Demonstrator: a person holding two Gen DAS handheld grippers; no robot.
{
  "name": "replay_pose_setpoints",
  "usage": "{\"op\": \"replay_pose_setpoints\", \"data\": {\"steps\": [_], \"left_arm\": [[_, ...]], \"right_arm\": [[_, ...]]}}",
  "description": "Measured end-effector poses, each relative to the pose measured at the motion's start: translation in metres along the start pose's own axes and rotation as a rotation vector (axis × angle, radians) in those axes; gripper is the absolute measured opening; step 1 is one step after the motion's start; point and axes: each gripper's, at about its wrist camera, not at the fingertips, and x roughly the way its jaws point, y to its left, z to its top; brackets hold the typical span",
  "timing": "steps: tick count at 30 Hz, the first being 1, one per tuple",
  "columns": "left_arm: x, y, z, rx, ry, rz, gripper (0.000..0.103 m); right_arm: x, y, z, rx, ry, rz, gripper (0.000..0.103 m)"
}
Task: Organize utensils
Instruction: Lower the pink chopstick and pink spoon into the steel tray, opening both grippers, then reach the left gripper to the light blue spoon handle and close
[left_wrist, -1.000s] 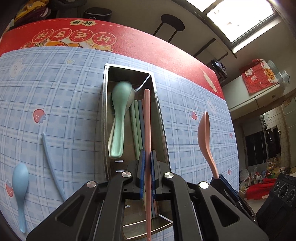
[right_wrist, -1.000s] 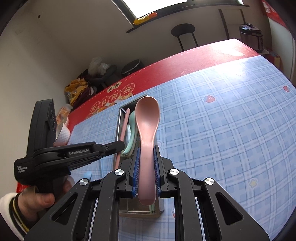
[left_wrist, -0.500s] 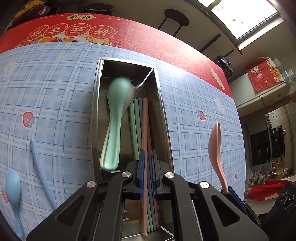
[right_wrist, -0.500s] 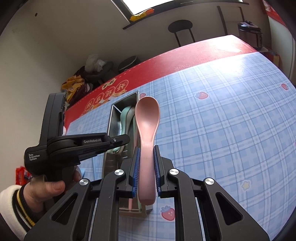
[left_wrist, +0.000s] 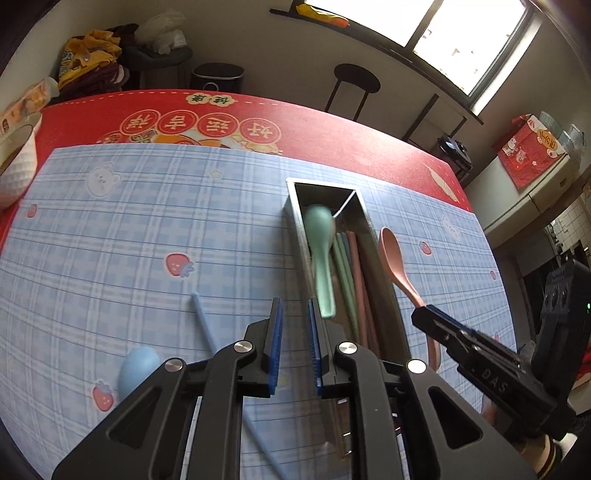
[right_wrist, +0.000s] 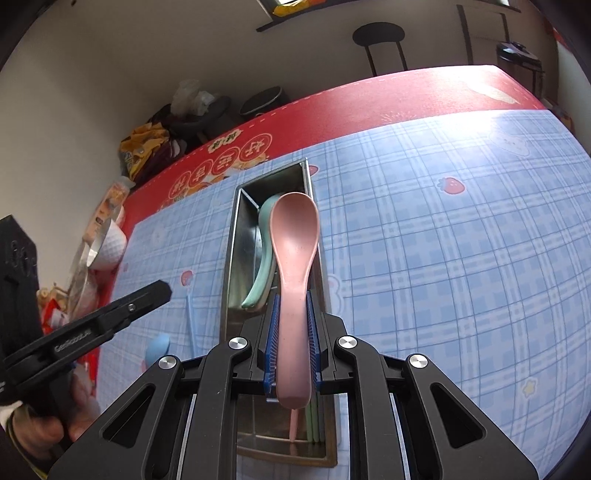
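A long steel tray (left_wrist: 295, 229) (right_wrist: 229, 273) lies on the blue checked cloth, holding a green spoon (left_wrist: 319, 258) (right_wrist: 260, 258) and green and pink chopsticks (left_wrist: 356, 280). My right gripper (right_wrist: 292, 317) is shut on the handle of a pink spoon (right_wrist: 294, 243) (left_wrist: 395, 262), held over the tray. My left gripper (left_wrist: 294, 314) hangs left of the tray, its jaws opening with nothing between them. Below it on the cloth lie a blue chopstick (left_wrist: 203, 317) (right_wrist: 190, 317) and a blue spoon (left_wrist: 138, 369) (right_wrist: 157, 350).
A white bowl (left_wrist: 16, 166) (right_wrist: 107, 247) stands at the cloth's left edge on the red table covering (left_wrist: 332, 136). A black stool (left_wrist: 354, 86) and a rice cooker (left_wrist: 218, 77) stand beyond the table. A hand (right_wrist: 40, 428) holds the left gripper.
My left gripper let go of the pink chopstick, which now lies in the tray, and moved left off the tray. The right gripper carried the pink spoon over the tray.
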Motion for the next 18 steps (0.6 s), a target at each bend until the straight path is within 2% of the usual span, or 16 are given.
{"op": "replay_pose_setpoints", "data": {"steps": [4,6,12,18], "left_arm": [[-0.014,0.031,-0.011,-0.043,-0.012,0.023,0.014],[-0.02,0.046,-0.016,-0.072,-0.014,0.028,0.014],[-0.038,0.08,-0.026,-0.128,-0.03,0.053,0.014],[-0.05,0.104,-0.034,-0.161,-0.037,0.075,0.014]], "right_arm": [[0.018,0.019,0.016,-0.067,0.017,-0.036,0.015],[0.026,0.024,0.024,-0.047,0.024,-0.034,0.015],[0.047,0.031,0.033,-0.004,0.043,-0.119,0.015],[0.064,0.029,0.038,0.106,0.044,-0.135,0.015]]}}
